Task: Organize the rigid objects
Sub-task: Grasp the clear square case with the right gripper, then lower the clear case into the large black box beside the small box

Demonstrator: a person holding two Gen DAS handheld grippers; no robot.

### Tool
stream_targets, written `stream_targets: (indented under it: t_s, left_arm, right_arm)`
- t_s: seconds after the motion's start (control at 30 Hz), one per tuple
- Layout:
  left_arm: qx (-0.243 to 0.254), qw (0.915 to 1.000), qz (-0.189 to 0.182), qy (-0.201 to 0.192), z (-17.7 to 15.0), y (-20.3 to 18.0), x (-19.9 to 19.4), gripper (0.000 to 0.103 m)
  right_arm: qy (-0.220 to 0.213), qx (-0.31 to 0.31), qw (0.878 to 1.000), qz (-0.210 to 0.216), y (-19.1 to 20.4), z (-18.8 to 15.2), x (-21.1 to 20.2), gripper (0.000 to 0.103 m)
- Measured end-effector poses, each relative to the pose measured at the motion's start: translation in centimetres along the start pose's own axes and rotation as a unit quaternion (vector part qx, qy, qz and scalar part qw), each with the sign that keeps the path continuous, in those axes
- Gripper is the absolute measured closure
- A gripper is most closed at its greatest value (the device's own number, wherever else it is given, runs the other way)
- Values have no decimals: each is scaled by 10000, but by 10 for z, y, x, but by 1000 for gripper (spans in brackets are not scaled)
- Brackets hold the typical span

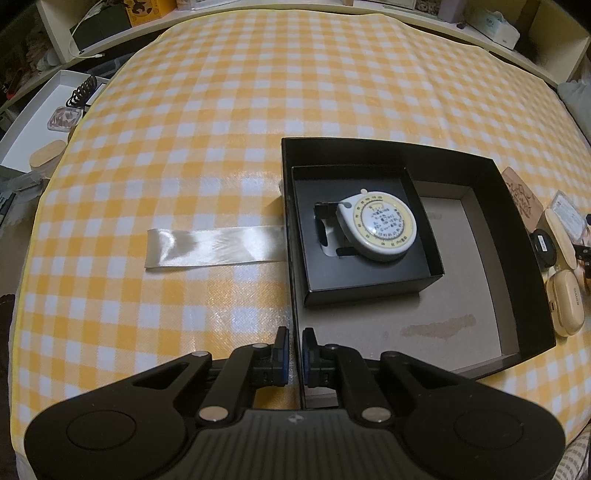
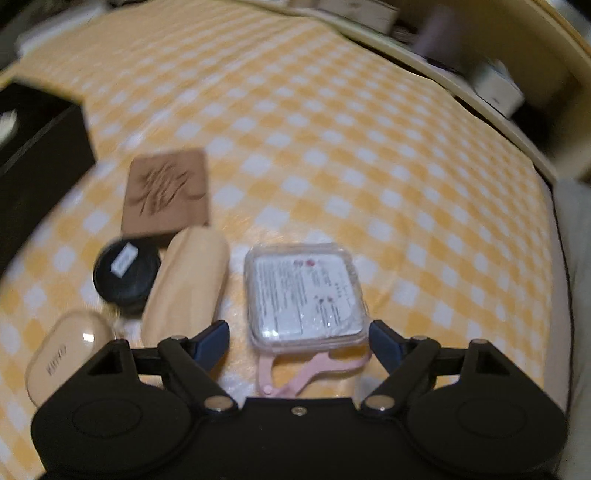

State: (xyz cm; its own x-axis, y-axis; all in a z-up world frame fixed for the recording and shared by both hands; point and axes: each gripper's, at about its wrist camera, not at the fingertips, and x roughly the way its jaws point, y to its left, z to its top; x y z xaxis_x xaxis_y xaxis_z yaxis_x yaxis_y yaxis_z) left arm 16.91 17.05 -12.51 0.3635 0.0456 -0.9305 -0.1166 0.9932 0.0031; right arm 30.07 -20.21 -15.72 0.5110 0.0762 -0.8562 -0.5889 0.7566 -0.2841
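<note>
A large black box (image 1: 517, 229) sits on the yellow checked cloth. Inside it a smaller black tray (image 1: 424, 221) holds a white round tape measure (image 1: 380, 230). My left gripper (image 1: 295, 350) is shut on the big box's near left wall. My right gripper (image 2: 297, 339) is open, its fingers on either side of a clear plastic case (image 2: 304, 295) with a pink piece under it. To its left lie a wooden oblong case (image 2: 188, 273), a black round tin (image 2: 125, 269), a beige earbud case (image 2: 66, 354) and a brown carved block (image 2: 166, 192).
A silver ribbon strip (image 1: 214, 245) lies flat left of the box. Off the left table edge is a white tray (image 1: 40, 114) with small items. Shelves (image 1: 498, 26) run along the back. The black box's corner (image 2: 37, 147) stands at the left of the right wrist view.
</note>
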Motion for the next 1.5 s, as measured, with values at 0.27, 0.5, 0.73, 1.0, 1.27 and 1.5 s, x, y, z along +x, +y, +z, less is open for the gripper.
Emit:
stream_targets:
  t_s: [0.27,0.5,0.73,1.0,1.27,1.5]
  left_arm:
    - [8,10000,-7,33,-1,0,2,94]
    - [25,10000,-5,85,0,1,8,94]
    - [25,10000,-8,84,2,3,12,94]
    - [33,10000,7,77,4,3,14,95]
    - [32,10000,9,81,5,3,14,95]
    - [26,10000,5,68,5,3,12,94]
  right_arm:
    - [-198,418,9989,86,-16,11,10,15]
    - [-83,783,9965,274,-22,21,24,25]
    - [-211,1622,9865,110,-38,32,10,25]
    - [-1233,1388,9808,597,-3,53,-48,25]
    - [-2201,-264,9617,1611,88,77,-107,25]
    - [-2177,-1960,9434,1555,166,90,-101,25]
